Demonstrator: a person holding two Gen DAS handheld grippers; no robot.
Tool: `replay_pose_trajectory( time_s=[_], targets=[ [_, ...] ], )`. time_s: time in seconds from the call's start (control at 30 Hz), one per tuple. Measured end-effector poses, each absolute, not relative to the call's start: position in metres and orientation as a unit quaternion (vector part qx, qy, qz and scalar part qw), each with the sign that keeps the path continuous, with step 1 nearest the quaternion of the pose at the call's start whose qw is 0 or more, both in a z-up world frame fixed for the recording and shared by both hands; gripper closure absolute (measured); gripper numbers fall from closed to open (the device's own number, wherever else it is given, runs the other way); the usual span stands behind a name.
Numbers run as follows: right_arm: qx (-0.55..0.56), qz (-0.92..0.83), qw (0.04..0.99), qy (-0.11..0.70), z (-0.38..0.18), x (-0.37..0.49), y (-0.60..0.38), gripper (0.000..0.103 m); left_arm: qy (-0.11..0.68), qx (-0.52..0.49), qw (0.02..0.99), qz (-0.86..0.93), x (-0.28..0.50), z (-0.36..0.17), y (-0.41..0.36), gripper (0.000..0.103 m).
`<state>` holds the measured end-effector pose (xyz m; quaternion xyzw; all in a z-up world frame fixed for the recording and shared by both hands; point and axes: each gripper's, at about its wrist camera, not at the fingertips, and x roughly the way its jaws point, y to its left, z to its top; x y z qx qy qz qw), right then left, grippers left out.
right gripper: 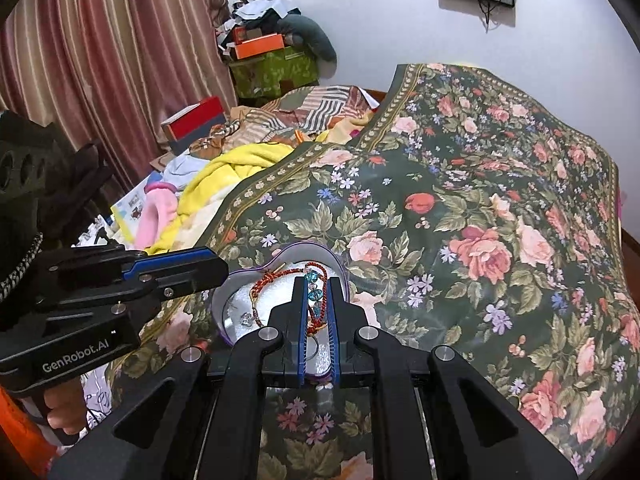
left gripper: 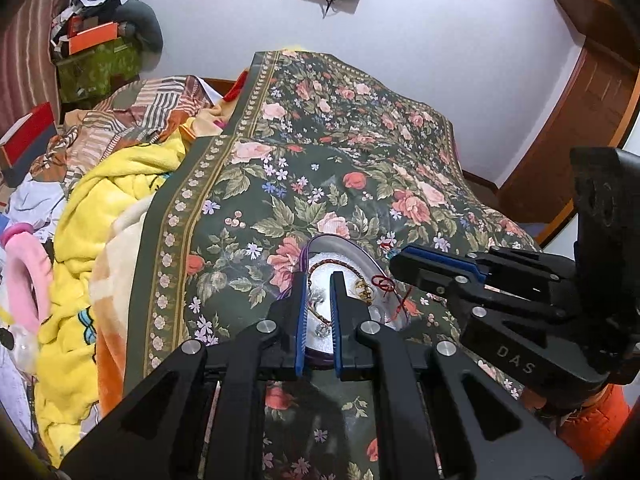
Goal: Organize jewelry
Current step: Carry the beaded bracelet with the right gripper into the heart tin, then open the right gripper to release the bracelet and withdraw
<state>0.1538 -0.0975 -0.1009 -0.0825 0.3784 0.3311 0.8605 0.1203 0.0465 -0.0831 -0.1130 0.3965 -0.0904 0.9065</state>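
The heart-shaped tin (right gripper: 280,258) lies on the floral bedspread (right gripper: 460,208); above it the right hand-held gripper (right gripper: 318,280) pinches a blue-stone bracelet (right gripper: 313,294) — the left hand-held gripper (left gripper: 319,280) hovers there too, narrowly parted, empty. A loose pinch could drop the bracelet outside the tin — or tangle it with the red cords inside.

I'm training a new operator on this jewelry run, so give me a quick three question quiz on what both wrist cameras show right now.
1. True or false: the heart-shaped tin rests on the floral cloth.
2. Which piece shows between the fingers of the right gripper? A) a wristwatch B) the blue-stone bracelet C) a hair clip
3. Fill in: seen from the left wrist, the left gripper points at a ____ red cord lying in the tin.

Key: 1 true; 2 B; 3 braided.
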Motion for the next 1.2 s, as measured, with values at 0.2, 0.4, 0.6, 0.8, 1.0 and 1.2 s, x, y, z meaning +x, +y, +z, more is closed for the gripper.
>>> replay_pose_trajectory(
  time_s=[0.2, 0.4, 0.6, 0.8, 1.0, 1.2],
  targets=[
    [-0.088, 0.341, 0.855, 0.382, -0.106, 0.157, -0.090, 0.095, 0.399, -0.110, 0.907, -0.083, 0.125, -0.086, 0.046, 0.095],
    [-0.090, 0.342, 0.850, 0.390, -0.111, 0.160, -0.087, 0.095, 0.394, -0.110, 0.909, -0.077, 0.124, -0.083, 0.051, 0.095],
    [-0.083, 0.346, 0.841, 0.408, -0.112, 0.162, -0.087, 0.095, 0.390, -0.110, 0.911, -0.070, 0.120, -0.079, 0.055, 0.094],
    [-0.084, 0.345, 0.842, 0.407, -0.108, 0.157, -0.089, 0.092, 0.388, -0.102, 0.914, -0.063, 0.114, -0.074, 0.053, 0.094],
    [-0.081, 0.338, 0.849, 0.398, -0.098, 0.152, -0.098, 0.081, 0.382, -0.091, 0.918, -0.061, 0.105, -0.065, 0.046, 0.094],
    [-0.075, 0.325, 0.863, 0.380, -0.083, 0.145, -0.117, 0.081, 0.369, -0.081, 0.924, -0.064, 0.098, -0.051, 0.037, 0.086]
  ],
)
